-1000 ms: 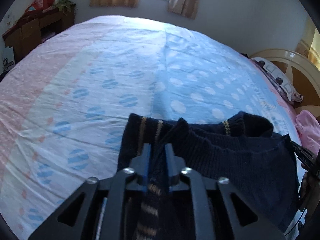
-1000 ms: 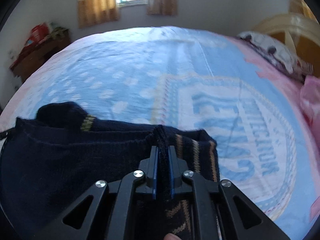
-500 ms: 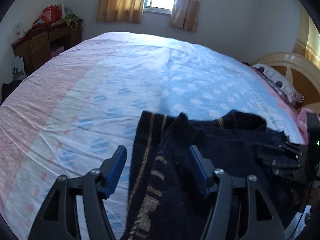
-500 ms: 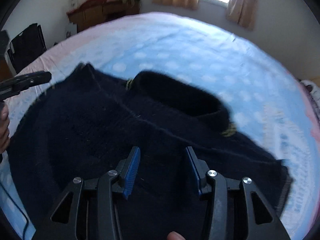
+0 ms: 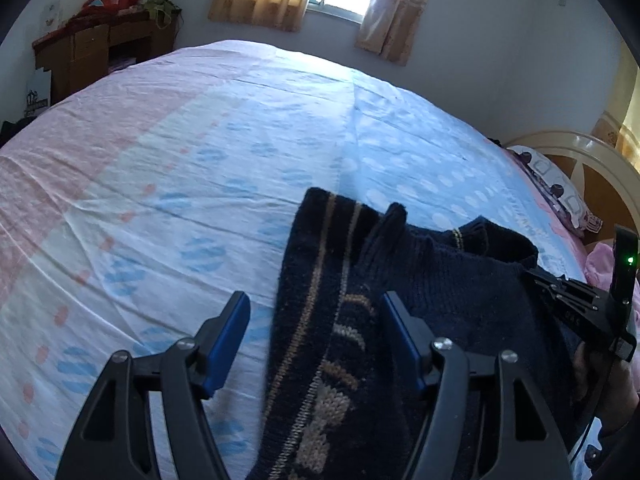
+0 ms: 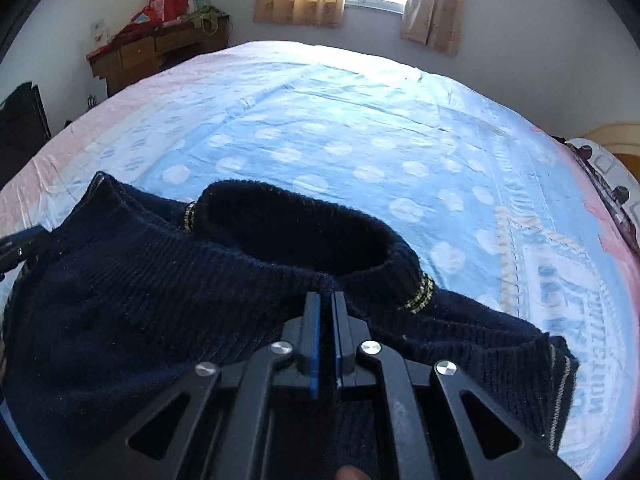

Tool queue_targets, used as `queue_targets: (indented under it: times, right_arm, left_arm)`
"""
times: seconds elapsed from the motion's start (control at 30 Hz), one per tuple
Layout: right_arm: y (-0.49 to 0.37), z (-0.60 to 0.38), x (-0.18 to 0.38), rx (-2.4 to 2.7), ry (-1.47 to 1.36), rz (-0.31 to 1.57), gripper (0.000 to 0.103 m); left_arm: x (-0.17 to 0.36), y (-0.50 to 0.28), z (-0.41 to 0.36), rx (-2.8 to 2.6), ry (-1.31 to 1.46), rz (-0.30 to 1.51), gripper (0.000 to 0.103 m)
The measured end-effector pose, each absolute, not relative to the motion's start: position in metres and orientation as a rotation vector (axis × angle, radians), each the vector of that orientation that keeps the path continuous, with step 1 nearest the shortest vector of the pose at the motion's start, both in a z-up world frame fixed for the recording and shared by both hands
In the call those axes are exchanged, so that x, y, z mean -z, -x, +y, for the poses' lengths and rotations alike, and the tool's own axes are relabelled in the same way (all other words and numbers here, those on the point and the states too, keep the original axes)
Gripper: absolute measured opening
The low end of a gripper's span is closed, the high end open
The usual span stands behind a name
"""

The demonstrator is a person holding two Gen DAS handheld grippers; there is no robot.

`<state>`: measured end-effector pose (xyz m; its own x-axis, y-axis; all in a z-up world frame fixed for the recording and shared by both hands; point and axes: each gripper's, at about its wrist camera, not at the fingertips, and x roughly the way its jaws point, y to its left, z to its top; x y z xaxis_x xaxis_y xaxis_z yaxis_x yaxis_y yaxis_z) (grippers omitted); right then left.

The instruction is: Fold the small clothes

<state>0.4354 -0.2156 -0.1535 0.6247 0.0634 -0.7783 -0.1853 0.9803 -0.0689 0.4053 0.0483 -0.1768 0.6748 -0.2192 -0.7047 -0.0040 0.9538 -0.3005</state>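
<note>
While the dark navy ribbed-knit sweater with tan stripes (image 5: 320, 340) lies rumpled near the bed's (image 5: 200, 140) front edge, we judge folding barely begun. Our left gripper (image 5: 316, 332) is spread wide, empty, straddling a sleeve; our right gripper (image 6: 326, 300) is clenched on thick, soft knit beside the collar.

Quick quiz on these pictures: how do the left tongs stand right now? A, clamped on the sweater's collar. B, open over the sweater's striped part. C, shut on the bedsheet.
B: the left tongs are spread wide, with the sweater lying unpinched between them.
</note>
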Motion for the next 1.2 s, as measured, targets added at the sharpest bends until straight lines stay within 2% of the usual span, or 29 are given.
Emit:
queue_targets:
  times: [0.03,0.07,0.1,0.13,0.33,0.47,0.53,0.77,0.83,1.2]
  right_arm:
    - [-0.432,-0.22,0.151,-0.169,0.116,0.892,0.011]
    - [-0.428,-0.222,0.15,-0.177,0.108,0.892,0.019]
    - [-0.423,-0.225,0.146,-0.169,0.116,0.886,0.032]
    - [-0.415,-0.232,0.142,-0.152,0.125,0.872,0.037]
    - [-0.383,-0.298,0.137,-0.006,0.074,0.912,0.037]
    - [-0.363,-0.343,0.144,0.106,0.034,0.932,0.037]
    - [-0.355,-0.362,0.147,0.136,-0.017,0.937,0.037]
    - [-0.347,-0.367,0.148,0.024,-0.099,0.932,0.037]
    - [-0.349,-0.358,0.152,0.058,-0.025,0.957,0.011]
    - [-0.333,-0.378,0.162,0.19,-0.008,0.956,0.008]
  left_arm:
    - [0.177,-0.404,0.049,0.124,0.292,0.819,0.07]
    - [0.177,-0.404,0.049,0.127,0.298,0.818,0.07]
    - [0.178,-0.403,0.05,0.13,0.303,0.816,0.07]
    - [0.178,-0.403,0.051,0.13,0.31,0.814,0.07]
    - [0.179,-0.402,0.056,0.129,0.341,0.813,0.07]
    - [0.168,-0.391,0.06,0.105,0.341,0.766,0.07]
    - [0.163,-0.381,0.063,0.094,0.347,0.733,0.076]
    - [0.16,-0.355,0.065,0.08,0.315,0.681,0.077]
    - [0.164,-0.356,0.066,0.078,0.322,0.694,0.077]
    - [0.167,-0.35,0.074,0.074,0.322,0.678,0.078]
